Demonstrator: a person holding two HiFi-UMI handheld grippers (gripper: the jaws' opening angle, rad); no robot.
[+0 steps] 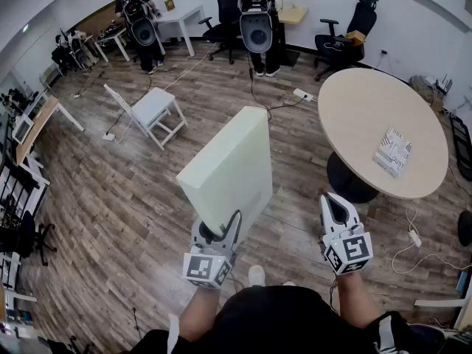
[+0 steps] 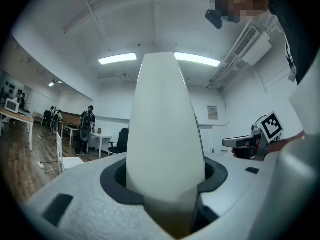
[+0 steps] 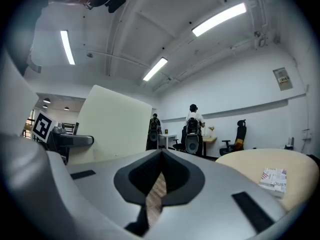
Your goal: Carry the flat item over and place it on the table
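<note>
The flat item is a large pale white panel (image 1: 232, 164). It stands on edge, held up over the wood floor. My left gripper (image 1: 221, 228) is shut on its lower edge. In the left gripper view the panel (image 2: 162, 129) rises straight up from between the jaws and fills the middle. My right gripper (image 1: 336, 202) is to the right of the panel, apart from it, with nothing in it and its jaws together. From the right gripper view the panel (image 3: 112, 124) stands at the left. The round beige table (image 1: 365, 105) lies ahead to the right.
A striped booklet (image 1: 393, 152) lies on the round table's near right side. A white chair (image 1: 151, 109) stands on the floor at the left. Two people with backpacks (image 1: 257, 13) (image 1: 140, 17) stand by desks at the back. Cables and a power strip (image 1: 302, 94) lie near the table.
</note>
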